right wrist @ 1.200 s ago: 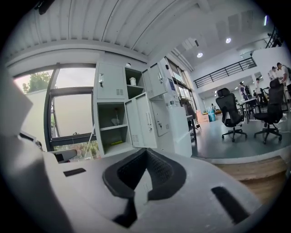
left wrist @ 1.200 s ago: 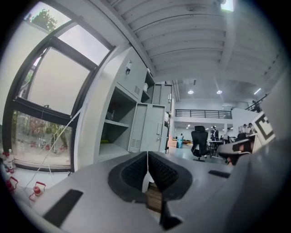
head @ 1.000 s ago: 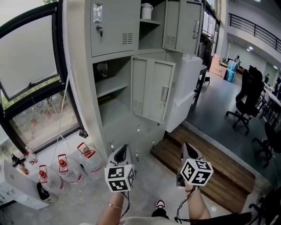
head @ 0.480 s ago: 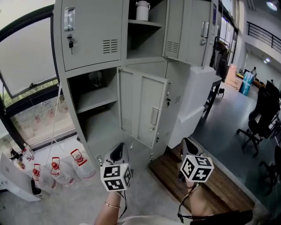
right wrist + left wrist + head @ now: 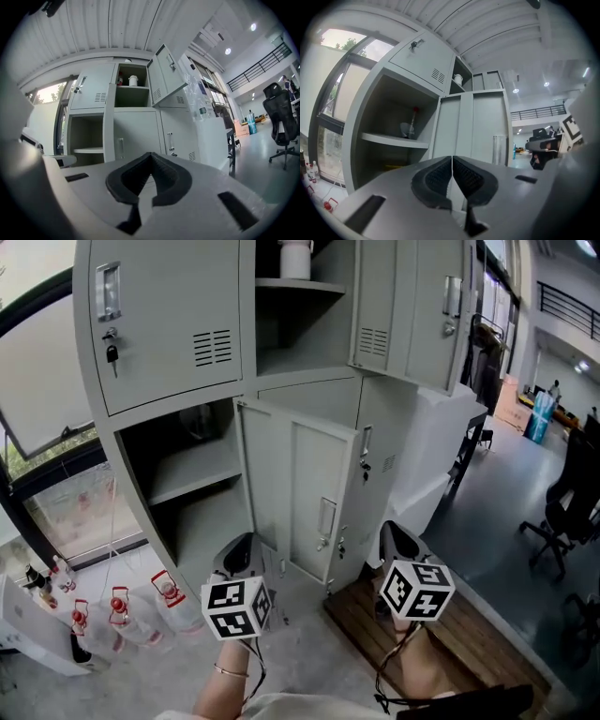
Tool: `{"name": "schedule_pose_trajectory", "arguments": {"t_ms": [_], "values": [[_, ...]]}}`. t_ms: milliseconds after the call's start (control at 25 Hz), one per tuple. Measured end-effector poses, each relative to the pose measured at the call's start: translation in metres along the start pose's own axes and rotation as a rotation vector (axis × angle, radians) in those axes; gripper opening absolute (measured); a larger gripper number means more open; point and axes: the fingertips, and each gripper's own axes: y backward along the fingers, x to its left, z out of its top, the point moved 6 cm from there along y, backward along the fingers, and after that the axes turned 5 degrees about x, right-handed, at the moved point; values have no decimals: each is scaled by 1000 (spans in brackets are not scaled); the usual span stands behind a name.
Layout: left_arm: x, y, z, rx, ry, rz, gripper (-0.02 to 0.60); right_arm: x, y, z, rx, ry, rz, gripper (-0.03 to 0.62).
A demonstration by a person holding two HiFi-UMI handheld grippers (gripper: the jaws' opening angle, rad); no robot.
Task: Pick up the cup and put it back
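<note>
A white lidded cup (image 5: 295, 257) stands on the shelf of the open upper compartment of a grey locker cabinet (image 5: 178, 324). It shows small in the left gripper view as the cup (image 5: 458, 78) and in the right gripper view as the cup (image 5: 133, 80). My left gripper (image 5: 242, 554) (image 5: 452, 158) points level at the lockers, well below the cup, jaws shut with nothing between them. My right gripper (image 5: 394, 538) (image 5: 150, 154) is beside it to the right, also shut and empty.
The upper locker door (image 5: 412, 306) and a lower door (image 5: 309, 493) hang open. The lower left compartment holds a shelf (image 5: 192, 474) with a small object (image 5: 408, 129). Red-capped water bottles (image 5: 117, 610) lie on the floor at left, a wooden pallet (image 5: 469, 634) at right, an office chair (image 5: 572, 512) farther right.
Both grippers have moved toward the lockers and risen a little. The cabinet now fills more of the head view, and the cup sits at the top edge.
</note>
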Motion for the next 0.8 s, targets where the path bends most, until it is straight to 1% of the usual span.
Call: {"name": "schedule_pose_trajectory", "arguments": {"t_ms": [160,360,640,680,720,800], "values": [[7,-11,7,-21,-23,23,11,1,-12,1,-12,23,2,-8],[4,-16,-1,-11,-20,29,11,-1,-15,-9,-2,1,33,-8],[3,-13,-7,-7,-9,50,11,4,-15,-11,12,39,54,-5],[2,-12,-7,-8,-9,52,11,4,-15,-11,13,40,59,6],[2,-11,-8,-9,-9,54,11,5,-15,-11,13,40,66,39],[1,-9,-8,-10,-9,57,11,6,-14,-10,11,39,74,52]]}}
